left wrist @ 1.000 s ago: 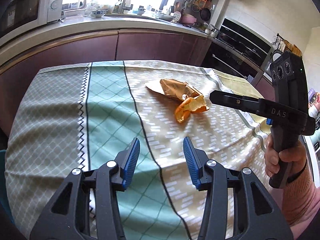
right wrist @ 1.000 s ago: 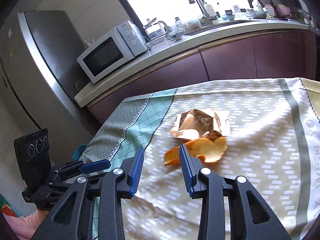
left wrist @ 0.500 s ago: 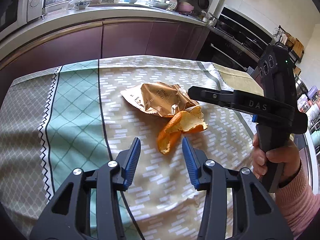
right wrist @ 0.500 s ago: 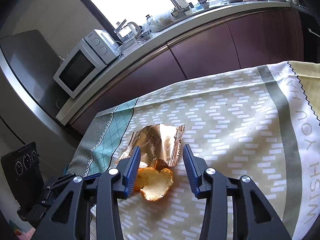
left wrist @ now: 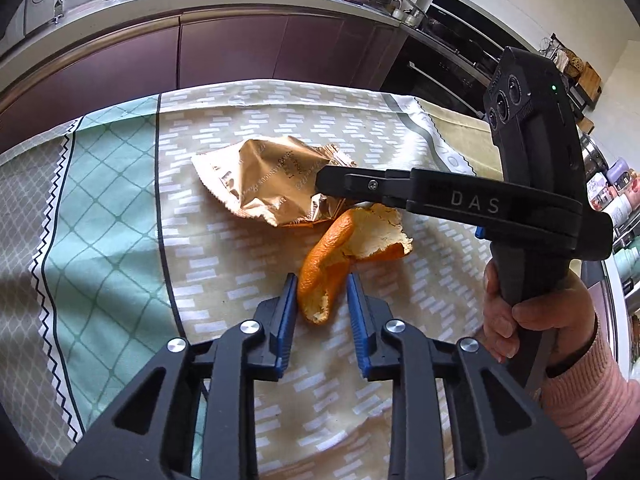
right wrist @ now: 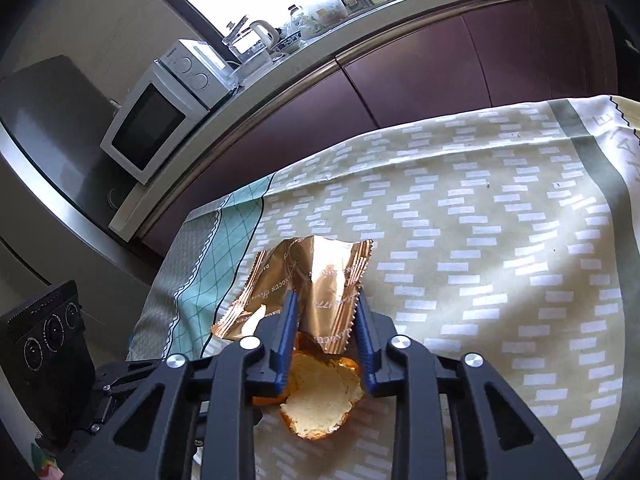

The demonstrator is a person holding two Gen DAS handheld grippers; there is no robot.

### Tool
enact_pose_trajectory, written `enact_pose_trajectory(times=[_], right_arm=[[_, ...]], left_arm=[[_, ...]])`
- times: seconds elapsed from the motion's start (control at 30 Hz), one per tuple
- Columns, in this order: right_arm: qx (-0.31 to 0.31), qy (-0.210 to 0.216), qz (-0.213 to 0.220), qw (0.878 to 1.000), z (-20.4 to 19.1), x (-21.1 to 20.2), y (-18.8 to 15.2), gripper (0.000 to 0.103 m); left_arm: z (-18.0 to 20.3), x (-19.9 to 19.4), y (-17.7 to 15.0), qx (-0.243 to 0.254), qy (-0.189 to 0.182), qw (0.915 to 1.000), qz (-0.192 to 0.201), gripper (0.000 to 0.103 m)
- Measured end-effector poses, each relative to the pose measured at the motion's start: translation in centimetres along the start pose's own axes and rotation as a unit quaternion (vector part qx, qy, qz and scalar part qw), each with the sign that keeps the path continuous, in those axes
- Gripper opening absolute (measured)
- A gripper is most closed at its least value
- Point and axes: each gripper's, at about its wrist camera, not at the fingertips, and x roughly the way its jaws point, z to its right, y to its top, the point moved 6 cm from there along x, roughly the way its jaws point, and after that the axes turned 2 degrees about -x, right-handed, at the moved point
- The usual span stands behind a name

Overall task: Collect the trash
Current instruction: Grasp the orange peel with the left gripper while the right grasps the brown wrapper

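Lying on the patterned beige-and-green cloth [left wrist: 120, 216] of the bench, a crumpled gold foil wrapper [left wrist: 264, 184] sits just far of a curled orange peel [left wrist: 344, 248], the two touching. Left claw [left wrist: 322, 308] is narrowing around the peel's near tip, pads not quite pressing. Right claw [right wrist: 324, 344], reaching in from the right, is narrowing with the wrapper's near edge between its blue pads [right wrist: 289, 336].
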Motion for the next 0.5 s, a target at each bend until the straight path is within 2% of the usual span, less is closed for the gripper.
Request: enact_pose_trajectory(times=[0.17,0.5], right_arm=[[0.000,0.002,0.007,1.000,0.0,-0.3,-0.2,0.016],[-0.002,0.018,0.037,0.999,-0.5,-2.5,-0.6,0.013]], left_arm=[[0.0,-0.2,-0.3,-0.005,-0.003,1.0000,0.002,0.017],[-0.2,-3.1,-2.2,-0.012,0.002,0.9996,0.025,0.014]])
